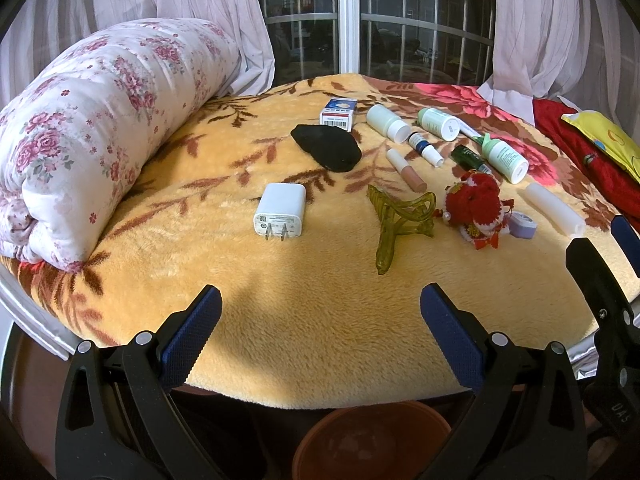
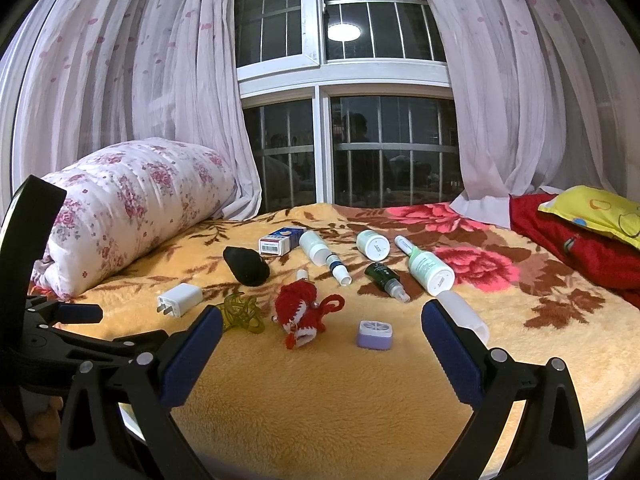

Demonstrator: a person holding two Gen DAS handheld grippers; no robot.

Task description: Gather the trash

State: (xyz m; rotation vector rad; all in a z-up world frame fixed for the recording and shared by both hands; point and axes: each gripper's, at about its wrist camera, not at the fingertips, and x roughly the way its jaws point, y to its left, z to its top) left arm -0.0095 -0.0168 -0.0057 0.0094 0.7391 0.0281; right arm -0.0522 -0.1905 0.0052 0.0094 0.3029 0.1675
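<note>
Small items lie scattered on a yellow floral blanket [image 1: 320, 320]. Among them are a white charger [image 1: 280, 210] [image 2: 181, 299], a green hair claw [image 1: 394, 220] [image 2: 243, 312], a red knitted toy [image 1: 478, 204] [image 2: 302, 314], a black cloth [image 1: 326, 146] [image 2: 245, 266], a small box [image 1: 338, 116] [image 2: 278, 242], a lilac tub [image 2: 375, 335] [image 1: 523, 225], a white tube [image 1: 554, 208] [image 2: 464, 312] and several white and green bottles [image 1: 436, 124] [image 2: 430, 270]. My left gripper [image 1: 320, 316] hovers open at the bed's near edge. My right gripper [image 2: 322, 334] is open too, short of the toy and tub.
A brown bin [image 1: 370, 440] stands on the floor below the bed edge. A rolled floral quilt [image 1: 100, 128] [image 2: 132, 204] fills the left side. Red bedding [image 2: 580, 240] and a yellow pillow [image 2: 596, 210] lie at the right. Curtains and a barred window are behind.
</note>
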